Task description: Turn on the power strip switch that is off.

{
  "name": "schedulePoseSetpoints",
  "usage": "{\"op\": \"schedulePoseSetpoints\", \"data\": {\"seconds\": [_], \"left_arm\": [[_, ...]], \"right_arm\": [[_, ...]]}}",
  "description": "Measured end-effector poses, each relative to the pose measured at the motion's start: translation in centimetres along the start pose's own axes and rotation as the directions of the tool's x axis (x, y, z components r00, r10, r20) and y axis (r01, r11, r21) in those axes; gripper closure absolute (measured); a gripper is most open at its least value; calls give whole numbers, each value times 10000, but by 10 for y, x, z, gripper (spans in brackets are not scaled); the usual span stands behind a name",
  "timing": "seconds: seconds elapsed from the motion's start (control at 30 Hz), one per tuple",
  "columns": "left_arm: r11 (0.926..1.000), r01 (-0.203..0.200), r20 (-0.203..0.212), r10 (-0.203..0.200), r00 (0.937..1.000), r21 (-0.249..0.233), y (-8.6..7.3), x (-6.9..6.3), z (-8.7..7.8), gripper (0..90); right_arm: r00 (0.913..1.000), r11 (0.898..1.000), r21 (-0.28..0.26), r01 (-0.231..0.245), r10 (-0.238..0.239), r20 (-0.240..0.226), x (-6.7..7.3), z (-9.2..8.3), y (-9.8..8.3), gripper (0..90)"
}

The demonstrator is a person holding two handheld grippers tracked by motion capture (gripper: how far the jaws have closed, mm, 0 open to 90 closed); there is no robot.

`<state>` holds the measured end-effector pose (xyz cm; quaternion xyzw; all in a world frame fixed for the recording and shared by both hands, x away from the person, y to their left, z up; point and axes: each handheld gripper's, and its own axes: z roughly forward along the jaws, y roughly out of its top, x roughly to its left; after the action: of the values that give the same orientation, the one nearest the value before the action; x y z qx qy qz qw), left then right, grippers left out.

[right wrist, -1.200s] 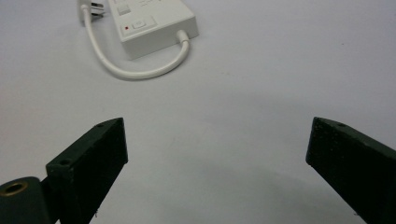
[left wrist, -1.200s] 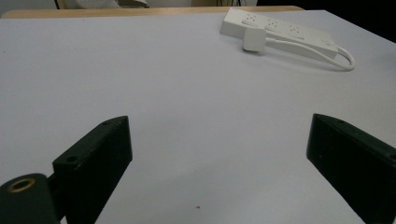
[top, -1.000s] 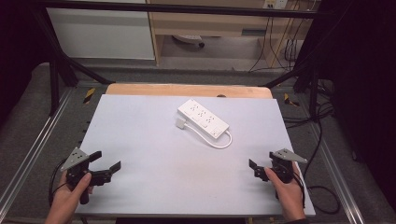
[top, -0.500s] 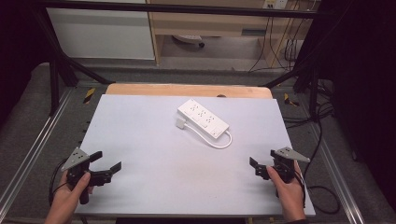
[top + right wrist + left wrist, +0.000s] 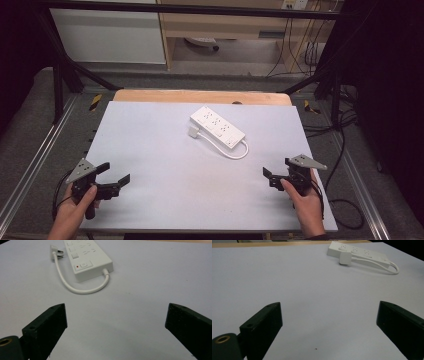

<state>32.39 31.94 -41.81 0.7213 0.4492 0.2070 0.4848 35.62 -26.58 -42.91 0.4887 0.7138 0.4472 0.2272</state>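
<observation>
Lying mid-table (image 5: pixel 150 150), white power strip (image 5: pixel 217 126); left claw (image 5: pixel 114 178) and right claw (image 5: pixel 276 175) gape, seemingly empty.

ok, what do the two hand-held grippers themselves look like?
Both match: the left hand-held gripper and right hand-held gripper are matte black, each with two blocky flat-faced jaws, a grey three-cornered plate on top and a thin black cable trailing off. No sleeves visible.

High view: fixed above the near edge, looking forward and down over the whole white table (image 5: pixel 165 165), far wooden edge at 12 o'clock. Left gripper view sits low near 7 o'clock, facing across the tabletop toward 1 o'clock; right gripper view sits low near 5 o'clock, facing toward 11 o'clock, closer in. All three share the white power strip (image 5: pixel 217 126) (image 5: pixel 359 253) (image 5: pixel 86 257) past table centre.
</observation>
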Motion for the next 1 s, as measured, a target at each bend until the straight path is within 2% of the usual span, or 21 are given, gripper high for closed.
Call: {"op": "schedulePoseSetpoints", "data": {"seconds": [0.3,0.67,0.83,1.0], "left_arm": [[9999,-105,-52,106,9999,117,-1,-1,1,65],[9995,-255,-4,255,9997,195,0,-3,2,64],[9995,-225,-5,226,9997,236,-1,-2,2,64],[9997,-153,-31,154,9999,171,-1,-1,2,65]], "right_arm": [[9989,9997,-186,133,-141,-443,10,-3,5,41],[9980,9994,-175,308,-317,-546,16,2,9,42],[9983,9994,-312,171,-188,-548,18,0,16,45],[9985,9990,-347,281,-297,-462,19,-1,21,44]]}}
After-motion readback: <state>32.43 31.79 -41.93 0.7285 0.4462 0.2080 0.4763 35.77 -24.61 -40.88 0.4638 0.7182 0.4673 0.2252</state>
